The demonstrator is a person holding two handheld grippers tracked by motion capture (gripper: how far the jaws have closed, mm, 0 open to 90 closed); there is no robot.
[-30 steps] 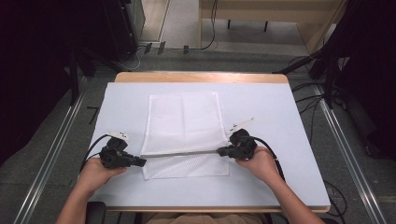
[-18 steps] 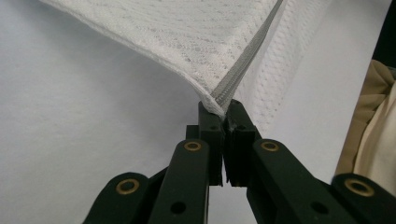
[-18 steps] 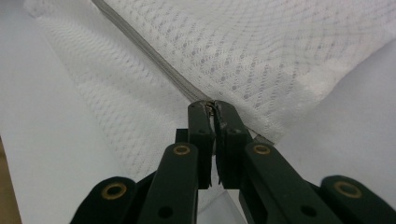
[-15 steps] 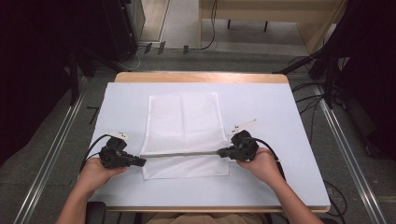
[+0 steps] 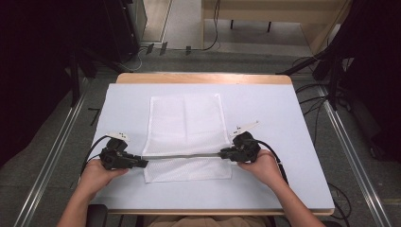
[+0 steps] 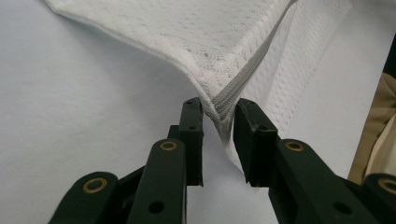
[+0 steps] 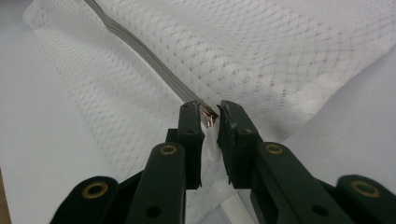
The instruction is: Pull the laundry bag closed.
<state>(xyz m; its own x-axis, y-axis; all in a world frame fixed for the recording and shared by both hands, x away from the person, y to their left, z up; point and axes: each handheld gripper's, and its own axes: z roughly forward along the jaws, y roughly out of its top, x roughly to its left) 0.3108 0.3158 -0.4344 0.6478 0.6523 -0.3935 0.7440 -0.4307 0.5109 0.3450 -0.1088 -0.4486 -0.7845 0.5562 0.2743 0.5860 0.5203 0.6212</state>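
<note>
One white mesh laundry bag (image 5: 185, 125) lies flat in the middle of the pale desk (image 5: 293, 123), and what is inside it cannot be made out through the mesh. One grey zipper band (image 5: 182, 155) runs straight across the bag near its close end, pulled taut between two tools. The left tool (image 5: 142, 162) sits at the bag's left edge, its jaws pinching the end of the zipper band (image 6: 233, 93), with the mesh bunched and lifted just beyond them in the left gripper view. The right tool (image 5: 223, 153) sits at the bag's right edge, jaws pressed on the other end of the band (image 7: 140, 49), where a small pinkish bit peeks out between them. A strip of the bag lies on the near side of the band. Two hands, two tools, one bag.
</note>
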